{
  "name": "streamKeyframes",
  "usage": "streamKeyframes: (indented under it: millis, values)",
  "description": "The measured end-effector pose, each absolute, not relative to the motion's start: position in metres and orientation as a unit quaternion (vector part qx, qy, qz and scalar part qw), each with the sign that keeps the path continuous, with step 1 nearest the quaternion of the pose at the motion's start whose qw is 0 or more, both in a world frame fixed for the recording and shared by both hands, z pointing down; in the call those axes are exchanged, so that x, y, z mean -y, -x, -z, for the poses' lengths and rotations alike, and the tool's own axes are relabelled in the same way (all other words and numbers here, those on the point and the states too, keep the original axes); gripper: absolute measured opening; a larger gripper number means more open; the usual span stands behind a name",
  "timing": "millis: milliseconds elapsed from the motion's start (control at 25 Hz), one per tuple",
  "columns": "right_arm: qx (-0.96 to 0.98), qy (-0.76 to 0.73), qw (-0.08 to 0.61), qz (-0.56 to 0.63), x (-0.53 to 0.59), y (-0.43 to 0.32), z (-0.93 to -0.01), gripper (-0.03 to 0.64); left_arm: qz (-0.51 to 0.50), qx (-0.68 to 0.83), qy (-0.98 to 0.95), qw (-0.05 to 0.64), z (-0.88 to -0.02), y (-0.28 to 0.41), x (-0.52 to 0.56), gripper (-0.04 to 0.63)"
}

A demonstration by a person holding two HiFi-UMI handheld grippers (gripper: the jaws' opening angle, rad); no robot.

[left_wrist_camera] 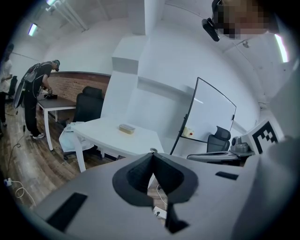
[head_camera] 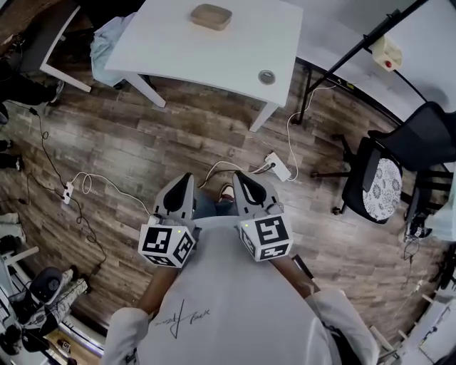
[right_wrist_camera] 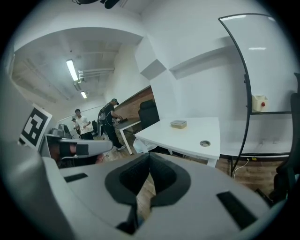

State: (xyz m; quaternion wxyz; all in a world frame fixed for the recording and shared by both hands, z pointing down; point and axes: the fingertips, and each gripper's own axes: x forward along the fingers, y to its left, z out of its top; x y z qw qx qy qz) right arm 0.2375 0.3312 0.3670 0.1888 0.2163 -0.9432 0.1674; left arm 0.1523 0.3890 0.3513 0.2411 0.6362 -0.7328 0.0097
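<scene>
**Inspector:** You hold the left gripper [head_camera: 185,182] and the right gripper [head_camera: 240,180] side by side, close against your chest. Each has its jaws pressed together with nothing between them.

**Operator:** And what lies ahead of them?

**Inspector:** A tan rounded box [head_camera: 211,16], wooden by the look, lies on the white rectangular table [head_camera: 214,57]. It is well apart from you, straight ahead across the wood-plank floor [head_camera: 142,135]. Its long axis runs left to right, across your line. Neither gripper is clearly nearer.
</scene>
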Motion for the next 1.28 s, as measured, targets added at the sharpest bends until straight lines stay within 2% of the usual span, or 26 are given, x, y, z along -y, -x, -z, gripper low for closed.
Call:
streamKeyframes:
  millis: [480,920,1280]
  values:
    - [0.944,-0.202,0.208,-0.16,-0.33,-0.232,-0.374,0.009,-0.015,0.728,-0.639,0.25,-0.361,-0.149,-0.384,0.008]
    - [0.939,-0.211,0.221,-0.159,-0.287,-0.193,-0.374,0.009,0.001,0.731,-0.636,0.248,-0.358,-0.094,-0.349,0.008]
    - [0.937,-0.201,0.236,-0.16,-0.261,-0.129,-0.375,0.009,0.01,0.734,-0.632,0.249,-0.355,-0.027,-0.321,0.008]
